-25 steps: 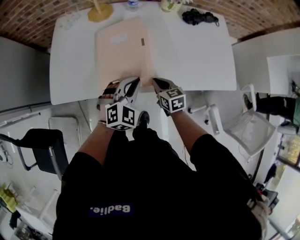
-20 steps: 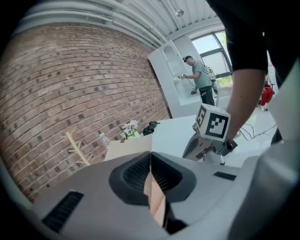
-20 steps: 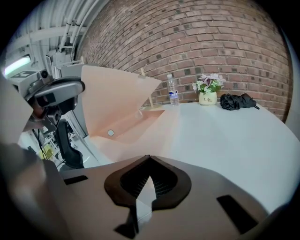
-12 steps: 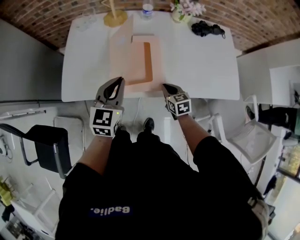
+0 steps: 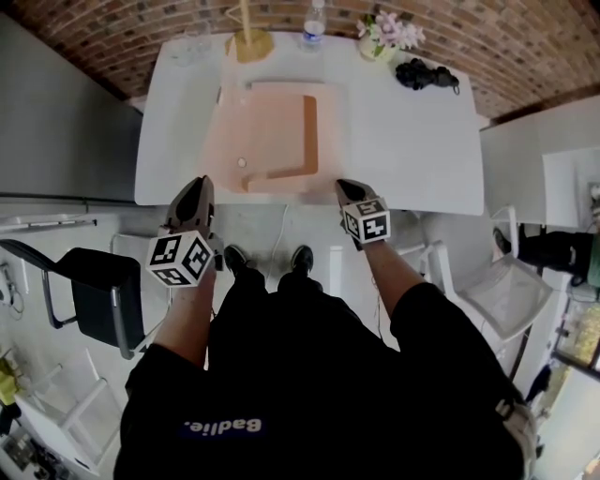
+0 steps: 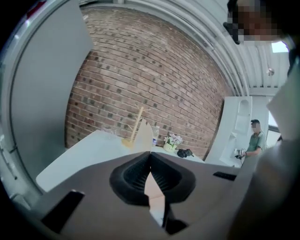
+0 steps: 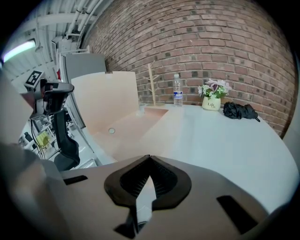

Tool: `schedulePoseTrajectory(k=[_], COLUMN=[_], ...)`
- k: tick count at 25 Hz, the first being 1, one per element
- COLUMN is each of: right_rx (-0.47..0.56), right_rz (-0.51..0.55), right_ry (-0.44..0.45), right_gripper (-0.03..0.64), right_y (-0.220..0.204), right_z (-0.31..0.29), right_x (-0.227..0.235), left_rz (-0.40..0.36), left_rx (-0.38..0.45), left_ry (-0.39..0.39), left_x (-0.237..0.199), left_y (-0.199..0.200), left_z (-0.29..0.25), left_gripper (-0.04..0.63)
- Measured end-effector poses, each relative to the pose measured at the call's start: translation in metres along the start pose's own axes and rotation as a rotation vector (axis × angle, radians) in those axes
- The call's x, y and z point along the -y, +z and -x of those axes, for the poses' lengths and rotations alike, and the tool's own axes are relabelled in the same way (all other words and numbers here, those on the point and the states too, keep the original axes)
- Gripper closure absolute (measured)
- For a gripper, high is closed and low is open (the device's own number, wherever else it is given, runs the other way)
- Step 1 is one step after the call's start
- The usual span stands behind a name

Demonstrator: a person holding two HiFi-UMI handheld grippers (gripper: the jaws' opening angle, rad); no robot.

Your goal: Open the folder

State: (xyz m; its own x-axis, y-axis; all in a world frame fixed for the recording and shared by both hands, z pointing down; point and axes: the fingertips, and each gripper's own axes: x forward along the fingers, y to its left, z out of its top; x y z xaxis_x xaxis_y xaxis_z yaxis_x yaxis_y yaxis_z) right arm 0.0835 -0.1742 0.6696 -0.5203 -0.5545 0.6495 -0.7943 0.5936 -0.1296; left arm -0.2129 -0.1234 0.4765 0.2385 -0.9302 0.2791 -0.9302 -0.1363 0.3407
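Left hand-held gripper (image 5: 202, 182): my jaws are pressed together at the tips with nothing between them. It hangs off the near left corner of the surface, apart from the folder.
Right hand-held gripper (image 5: 341, 185): the jaws are closed tip to tip and grip nothing. The tip sits at the near edge of the surface, just right of the folder's near corner. I cannot tell whether it touches.
Pads (image 7: 161, 180): black ribbed rubber, set in smooth grey wedge-shaped jaws.
Marker cubes: a white cube with black square patterns rides on the back of each hand-held gripper.
Folder (image 5: 272, 131): it lies open on the near left half of the surface. It is flat, matte and peach-coloured, with square corners.
Cover (image 7: 105, 101): a stiff, plain panel raised along the folder's left side, standing nearly upright.
Inner band (image 5: 307, 131): a darker orange L-shaped strip along the right and near sides of the lower leaf.
Snap (image 5: 241, 162): a small pale round disc on the lower leaf, near the cover.
Surface (image 5: 412, 141): a smooth white rectangular top with rounded corners.
Bottle (image 5: 314, 23): clear plastic, upright at the far edge.
Flower pot (image 5: 380, 42): a pale pot with pinkish blooms, right of the bottle.
Black bundle (image 5: 427, 75): soft and crumpled, at the far right corner.
Wooden stand (image 5: 248, 42): a thin stick on a round base, at the far left.
Wall (image 7: 211, 42): rough red brick.
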Motion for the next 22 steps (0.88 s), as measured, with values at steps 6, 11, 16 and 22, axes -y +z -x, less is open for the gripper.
schedulePoseTrajectory(k=[6, 11, 16, 22], right_rx=[0.007, 0.001, -0.009, -0.028], right_rz=[-0.010, -0.012, -0.017, -0.013], right_ry=[-0.017, -0.039, -0.061, -0.086], right_gripper=[0.588, 0.588, 0.588, 0.588], right_y=[0.005, 0.004, 0.003, 0.005], right_z=[0.001, 0.002, 0.002, 0.005], right_x=[0.001, 0.001, 0.001, 0.001], left_rz=[0.169, 0.174, 0.199, 0.265], left_rx=[0.020, -0.013, -0.045, -0.093], left_ry=[0.120, 0.203, 0.266, 0.330], left_x=[-0.067, -0.109, -0.143, -0.188], left_y=[-0.008, -0.022, -0.042, -0.072], left_z=[0.016, 0.019, 0.018, 0.016], left_gripper=[0.592, 0.591, 0.591, 0.589])
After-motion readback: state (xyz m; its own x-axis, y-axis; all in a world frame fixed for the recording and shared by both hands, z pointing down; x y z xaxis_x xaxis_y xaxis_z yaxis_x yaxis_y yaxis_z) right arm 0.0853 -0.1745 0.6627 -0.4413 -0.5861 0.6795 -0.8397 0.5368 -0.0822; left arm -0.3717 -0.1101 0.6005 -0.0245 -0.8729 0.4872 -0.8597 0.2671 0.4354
